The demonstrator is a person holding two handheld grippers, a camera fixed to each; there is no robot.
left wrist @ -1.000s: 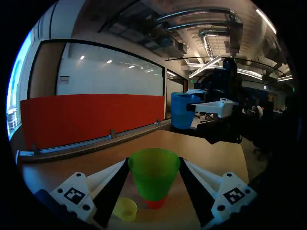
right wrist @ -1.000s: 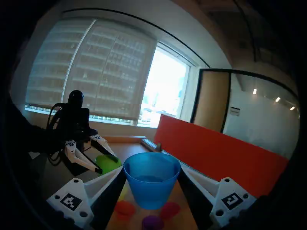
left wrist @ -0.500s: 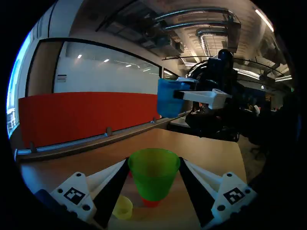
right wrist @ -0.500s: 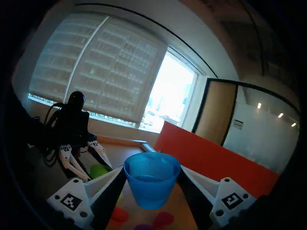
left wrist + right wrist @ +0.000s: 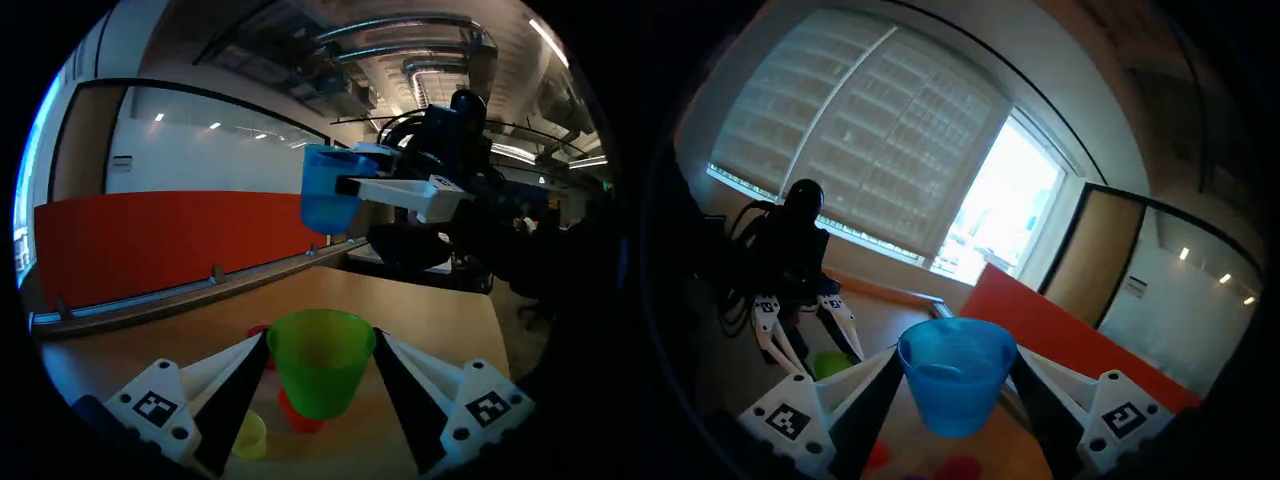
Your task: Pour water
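Now: left gripper (image 5: 320,376) pinches the green cup (image 5: 322,356) between both fingers, cup upright, low over the wooden table (image 5: 448,316). Cannot tell whether its base touches the top. On the table by it are a small yellow cup (image 5: 250,434) and a red-orange cup (image 5: 298,418), the latter partly hidden behind the green one. Right gripper (image 5: 958,372) clamps the blue cup (image 5: 957,392) by its sides, with water (image 5: 942,373) inside. In the left gripper view the blue cup hangs in the air beyond the green cup, well above the table, leaning slightly. A red partition (image 5: 160,236) runs along the table's far edge.
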